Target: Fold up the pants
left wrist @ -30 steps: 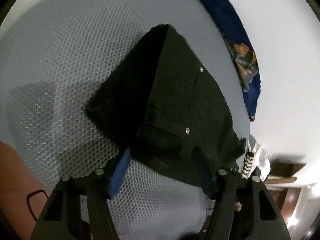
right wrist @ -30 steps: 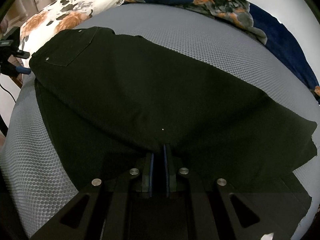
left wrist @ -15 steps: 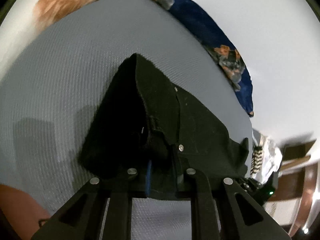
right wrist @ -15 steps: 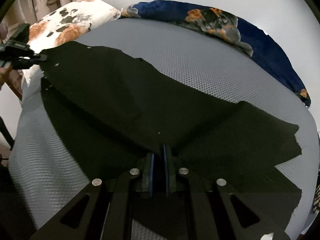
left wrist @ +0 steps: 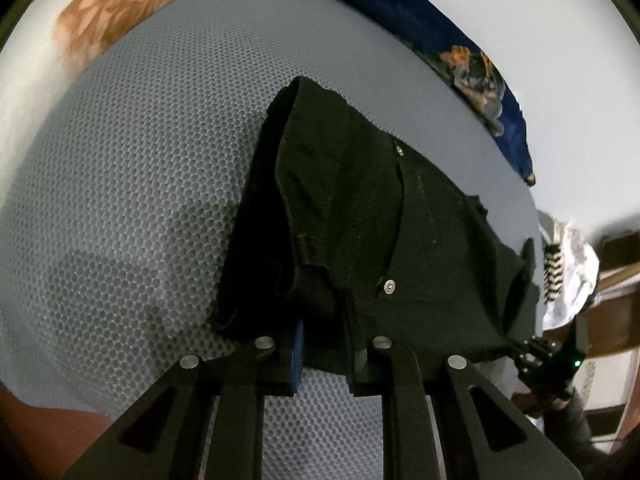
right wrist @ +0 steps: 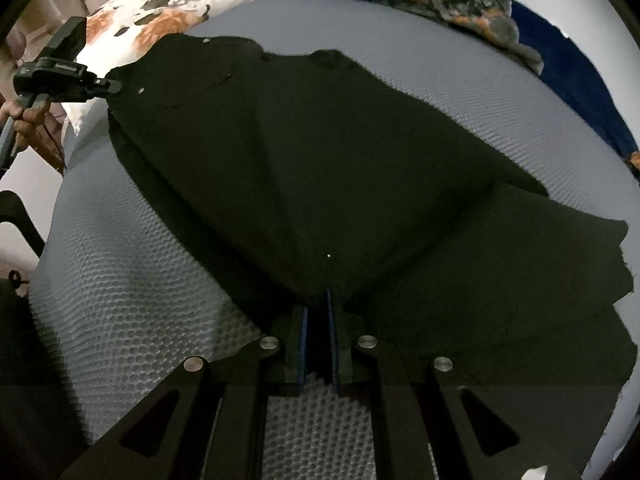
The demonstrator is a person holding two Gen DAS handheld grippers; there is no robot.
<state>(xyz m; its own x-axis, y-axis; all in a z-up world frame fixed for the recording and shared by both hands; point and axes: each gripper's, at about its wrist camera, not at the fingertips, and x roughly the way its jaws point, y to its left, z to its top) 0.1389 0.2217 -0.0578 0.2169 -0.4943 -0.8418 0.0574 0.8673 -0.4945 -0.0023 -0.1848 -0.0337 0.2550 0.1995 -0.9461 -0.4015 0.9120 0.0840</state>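
At the near edge of the left wrist view, the left gripper point(left wrist: 326, 320) is seen with its jaws just brought together on the waistband end of the black pants point(left wrist: 360, 216); the blue pad and the opposite finger are pressed into a bunched fold of the fabric, which is held between them. Just beyond the grip, a silver rivet point(left wrist: 389, 287) is seen on the cloth, and a second rivet point(left wrist: 398, 151) lies farther up. The pants are draped from the grip over the grey honeycomb-textured mattress point(left wrist: 132, 184).

In the right wrist view, the right gripper point(right wrist: 318, 312) is clamped tight on the pants point(right wrist: 320, 152) near their middle, with a thin edge of fabric caught between the blue pads. From there the cloth is spread away across the mattress point(right wrist: 120, 280), the leg ends lying to the right. At the far left, the waistband corner is held by the left gripper point(right wrist: 106, 86), which is carried in a person's hand point(right wrist: 24, 118).

Beyond the pants, a floral pillow point(right wrist: 160, 8) and a dark blue floral blanket point(right wrist: 560, 48) are seen at the far side of the bed.
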